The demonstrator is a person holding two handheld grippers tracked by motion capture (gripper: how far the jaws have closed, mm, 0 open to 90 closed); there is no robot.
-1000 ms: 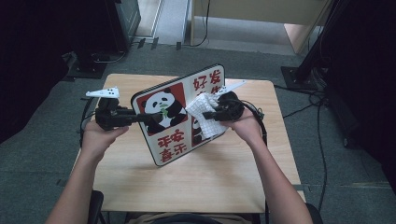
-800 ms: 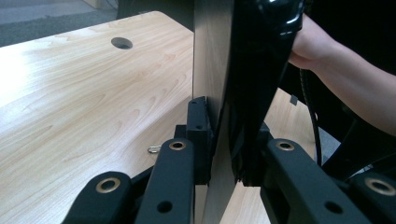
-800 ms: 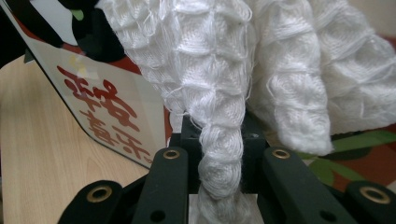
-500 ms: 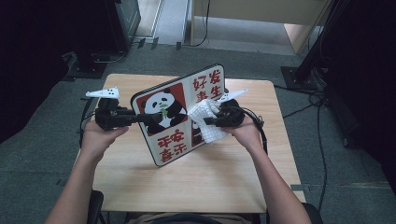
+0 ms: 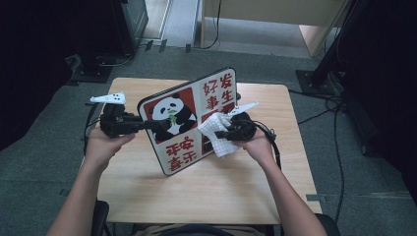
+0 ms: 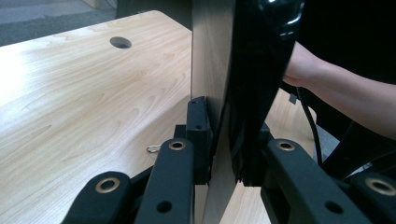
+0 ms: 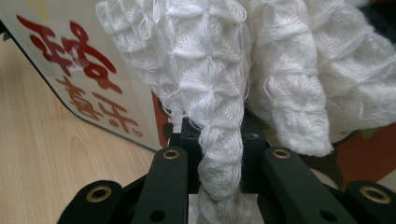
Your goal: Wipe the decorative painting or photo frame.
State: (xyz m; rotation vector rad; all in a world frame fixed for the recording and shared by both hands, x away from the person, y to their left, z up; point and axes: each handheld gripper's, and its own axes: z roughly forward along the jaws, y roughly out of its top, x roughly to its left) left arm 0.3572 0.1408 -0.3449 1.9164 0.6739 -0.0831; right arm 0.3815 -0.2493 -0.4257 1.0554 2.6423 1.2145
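Note:
A square panda board [image 5: 189, 120] with red characters stands tilted on one corner above the wooden table [image 5: 206, 187]. My left gripper [image 5: 156, 126] is shut on the board's left edge; seen edge-on, the board [image 6: 233, 93] sits clamped between the two pads. My right gripper [image 5: 220, 134] is shut on a white waffle-weave cloth [image 5: 216, 135], which rests against the right half of the board's printed face. In the right gripper view the bunched cloth [image 7: 224, 93] hangs in front of the jaws, with the board [image 7: 88, 79] behind it.
The table has a cable hole [image 6: 120, 42] near its far edge. Black cables [image 5: 273, 140] trail from the right gripper across the tabletop. Dark equipment stands [image 5: 98, 39] and floor cables surround the table.
My right gripper and the cloth have moved down the board's face, toward the table. The left gripper and the board have stayed still.

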